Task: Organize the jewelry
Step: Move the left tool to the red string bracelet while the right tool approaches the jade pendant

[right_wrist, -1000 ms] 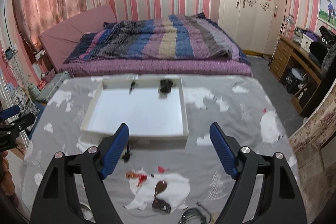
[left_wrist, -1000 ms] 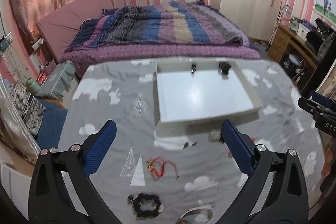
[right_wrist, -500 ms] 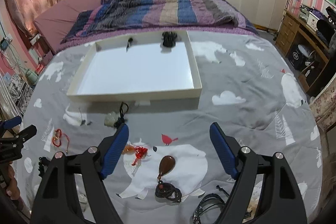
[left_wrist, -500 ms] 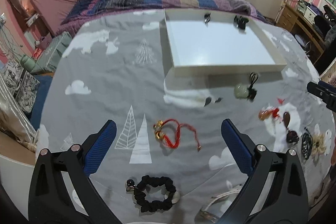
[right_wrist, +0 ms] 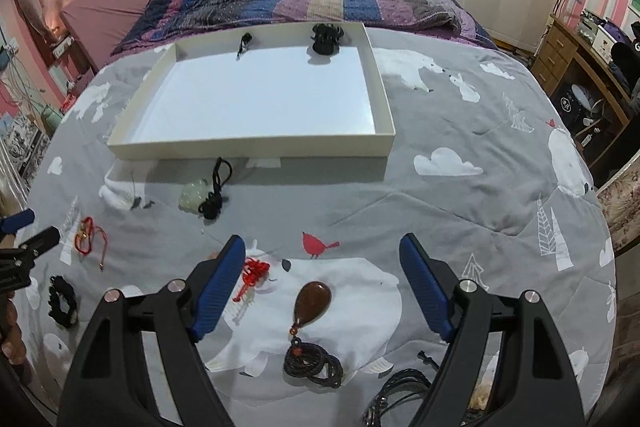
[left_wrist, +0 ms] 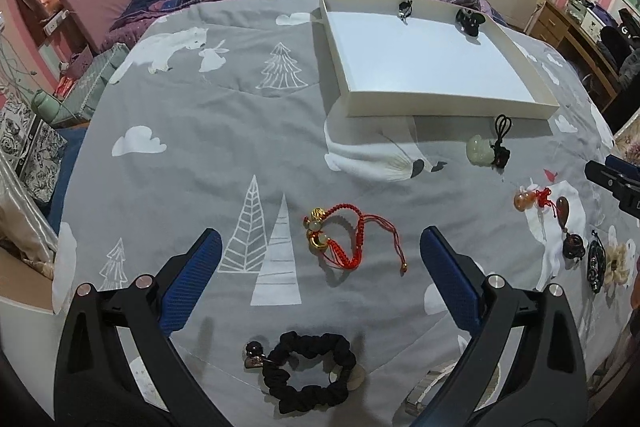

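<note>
Red bracelet (left_wrist: 348,237) between left tool (left_wrist: 320,259) fingers

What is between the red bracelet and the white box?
Only bare gray blanket with a white bear print lies between the red bracelet and the white box. The left wrist view shows it best.

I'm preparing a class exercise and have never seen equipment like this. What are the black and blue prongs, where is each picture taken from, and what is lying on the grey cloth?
The prongs are hand-held grippers, one in each of a person's hands, each carrying a camera that looks along its fingers. One view shows the left gripper above a red bracelet and a black scrunchie. The other shows the right gripper above a brown pendant. Both are open and hold nothing. A white tray holds two small dark pieces.
</note>
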{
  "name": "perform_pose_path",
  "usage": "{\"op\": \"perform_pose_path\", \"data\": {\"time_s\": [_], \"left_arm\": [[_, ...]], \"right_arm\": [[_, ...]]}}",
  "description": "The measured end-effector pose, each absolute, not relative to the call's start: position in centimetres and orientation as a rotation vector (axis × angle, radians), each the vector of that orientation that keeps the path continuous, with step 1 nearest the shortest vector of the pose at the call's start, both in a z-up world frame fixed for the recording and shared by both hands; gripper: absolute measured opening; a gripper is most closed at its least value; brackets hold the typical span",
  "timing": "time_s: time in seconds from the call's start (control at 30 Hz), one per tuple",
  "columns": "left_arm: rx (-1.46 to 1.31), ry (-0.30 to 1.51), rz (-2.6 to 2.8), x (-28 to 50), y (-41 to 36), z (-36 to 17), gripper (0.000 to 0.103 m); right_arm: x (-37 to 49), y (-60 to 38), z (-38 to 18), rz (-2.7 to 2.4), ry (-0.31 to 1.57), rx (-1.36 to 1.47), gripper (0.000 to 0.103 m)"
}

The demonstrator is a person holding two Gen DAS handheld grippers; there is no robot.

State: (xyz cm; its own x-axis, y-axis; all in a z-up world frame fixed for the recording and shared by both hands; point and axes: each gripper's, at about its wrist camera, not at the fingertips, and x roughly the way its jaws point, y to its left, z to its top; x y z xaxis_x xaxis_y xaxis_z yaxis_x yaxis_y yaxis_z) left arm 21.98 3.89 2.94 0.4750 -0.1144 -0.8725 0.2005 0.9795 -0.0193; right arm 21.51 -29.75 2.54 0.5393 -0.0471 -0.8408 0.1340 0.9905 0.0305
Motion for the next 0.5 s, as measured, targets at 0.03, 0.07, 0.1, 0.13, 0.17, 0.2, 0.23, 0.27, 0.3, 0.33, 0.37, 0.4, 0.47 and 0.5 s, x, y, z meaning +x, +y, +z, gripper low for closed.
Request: {"op": "perform_pose_path", "data": {"time_s": [0.03, 0.07, 0.1, 0.13, 0.17, 0.2, 0.23, 0.27, 0.3, 0.33, 0.37, 0.4, 0.47, 0.5], "left_arm": [[0.092, 1.061, -0.196, 22.0, 3.8, 2.8, 0.098], [0.094, 1.061, -0.195, 22.0, 3.8, 2.8, 0.098], [0.096, 1.062, -0.195, 22.1, 3.7, 2.7, 0.098], [0.097, 1.065, -0.196, 22.1, 3.7, 2.6, 0.098], [0.096, 1.070, -0.197, 22.2, 3.6, 2.4, 0.098], [0.095, 1.073, -0.197, 22.3, 3.6, 2.3, 0.097], [0.095, 1.076, -0.200, 22.4, 3.6, 2.2, 0.097], [0.095, 1.078, -0.201, 22.4, 3.6, 2.1, 0.096], [0.096, 1.080, -0.202, 22.5, 3.5, 2.0, 0.096], [0.099, 1.083, -0.202, 22.5, 3.5, 1.9, 0.096], [0.105, 1.086, -0.202, 22.5, 3.4, 1.7, 0.095], [0.109, 1.090, -0.204, 22.6, 3.3, 1.6, 0.094], [0.113, 1.099, -0.208, 22.7, 3.2, 1.3, 0.090], [0.115, 1.106, -0.211, 22.8, 3.1, 1.1, 0.088]], "right_arm": [[21.4, -29.8, 2.4, -0.108, 0.999, 0.095, 0.080], [21.4, -29.8, 2.3, -0.108, 1.000, 0.098, 0.080], [21.3, -29.8, 2.2, -0.106, 1.002, 0.101, 0.080], [21.2, -29.8, 2.0, -0.104, 1.006, 0.102, 0.080], [21.3, -29.8, 1.9, -0.104, 1.009, 0.101, 0.080], [21.3, -29.9, 1.8, -0.106, 1.011, 0.099, 0.080], [21.4, -29.9, 1.7, -0.108, 1.013, 0.100, 0.080], [21.5, -29.9, 1.7, -0.110, 1.014, 0.102, 0.080], [21.6, -29.9, 1.7, -0.110, 1.014, 0.103, 0.080], [21.7, -29.9, 1.6, -0.110, 1.015, 0.102, 0.080], [21.8, -29.8, 1.5, -0.109, 1.017, 0.099, 0.080], [21.9, -29.6, 1.4, -0.107, 1.020, 0.099, 0.080], [22.2, -29.3, 1.2, -0.099, 1.026, 0.099, 0.080], [22.3, -29.2, 1.1, -0.095, 1.028, 0.100, 0.080]]}}
